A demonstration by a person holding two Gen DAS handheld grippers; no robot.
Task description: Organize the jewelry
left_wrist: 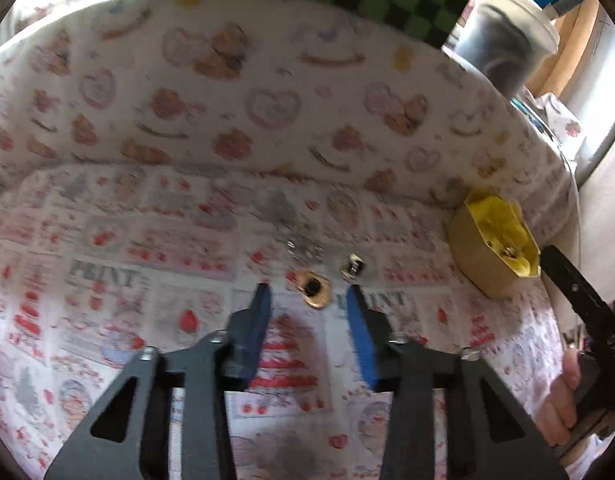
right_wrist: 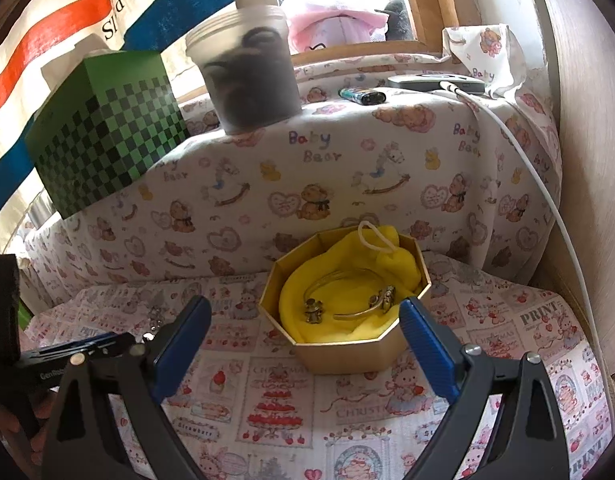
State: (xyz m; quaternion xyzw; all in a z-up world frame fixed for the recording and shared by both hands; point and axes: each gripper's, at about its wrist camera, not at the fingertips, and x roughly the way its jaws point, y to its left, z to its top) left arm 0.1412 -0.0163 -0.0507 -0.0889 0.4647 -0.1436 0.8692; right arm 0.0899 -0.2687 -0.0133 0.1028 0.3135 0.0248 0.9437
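Observation:
On the printed cloth (left_wrist: 107,280) a gold ring (left_wrist: 313,289) lies between the blue fingertips of my left gripper (left_wrist: 308,294). The pads stand apart from it, so the gripper is open. Just beyond lie a small silver piece (left_wrist: 352,266) and a sparkly silver piece (left_wrist: 305,249). A gold octagonal box (right_wrist: 347,354) lined with yellow cloth (right_wrist: 307,292) holds a thin bangle (right_wrist: 347,280) with small charms. My right gripper (right_wrist: 305,306) hovers open in front of the box with nothing between its fingers. In the left wrist view the box (left_wrist: 477,258) stands at the right.
A bear-print padded ledge (right_wrist: 347,152) rises behind the cloth. On it stand a green checkered box (right_wrist: 107,136), a frosted plastic jar (right_wrist: 251,80), a lighter (right_wrist: 361,96) and a flat device (right_wrist: 435,80) with a white cable (right_wrist: 547,200). A wall (right_wrist: 587,160) closes the right side.

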